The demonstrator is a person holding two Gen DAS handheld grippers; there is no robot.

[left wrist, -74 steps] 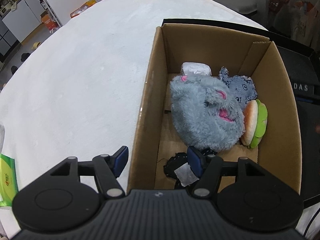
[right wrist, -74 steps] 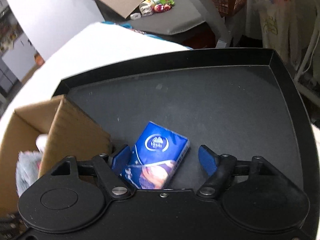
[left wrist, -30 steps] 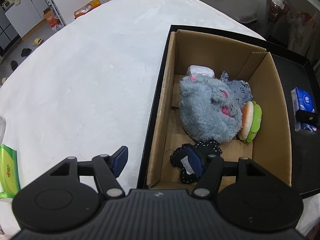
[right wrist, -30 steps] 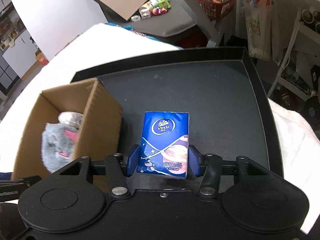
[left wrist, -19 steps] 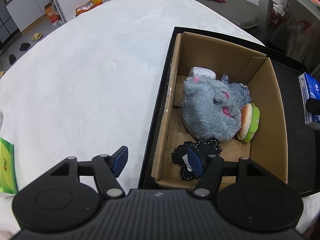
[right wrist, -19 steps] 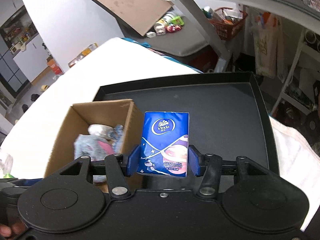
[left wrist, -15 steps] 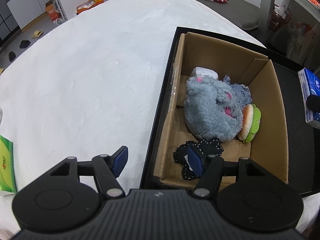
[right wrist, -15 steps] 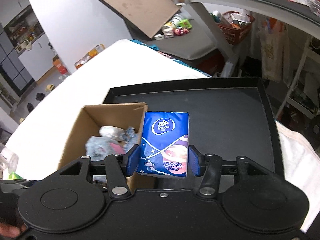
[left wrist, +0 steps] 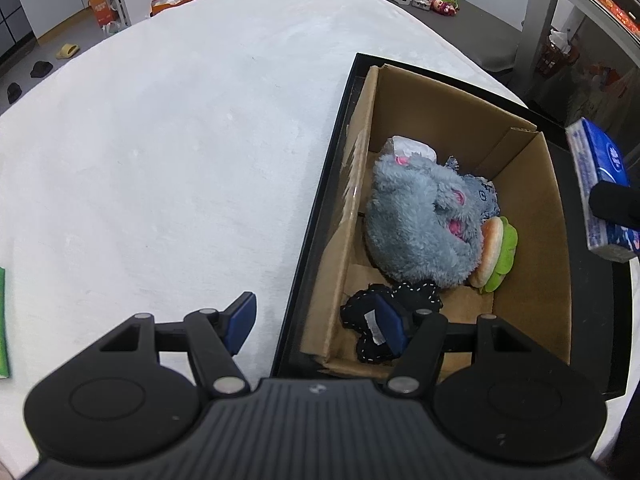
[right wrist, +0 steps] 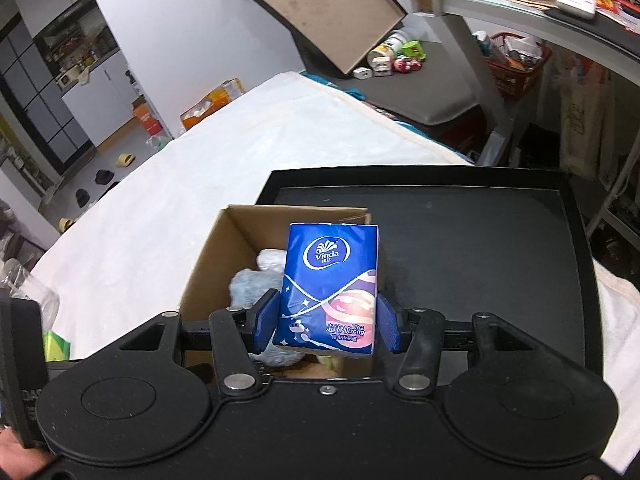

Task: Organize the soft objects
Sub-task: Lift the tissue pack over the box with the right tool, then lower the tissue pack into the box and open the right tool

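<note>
My right gripper is shut on a blue tissue pack, held in the air above the near right part of the cardboard box. The same tissue pack shows at the right edge of the left wrist view. Inside the box lie a grey plush, a burger toy, a blue patterned cloth, a white packet and a black stitched fabric piece. My left gripper hangs open over the box's near left corner with nothing between its fingers.
The box stands in a black tray on a white-covered table. A green packet lies at the table's left edge. Beyond the table are floor clutter, a tilted box lid and a desk frame.
My right gripper has risen and swung left with the tissue pack, from over the tray to above the box. The left wrist view has pulled back slightly from the box.
</note>
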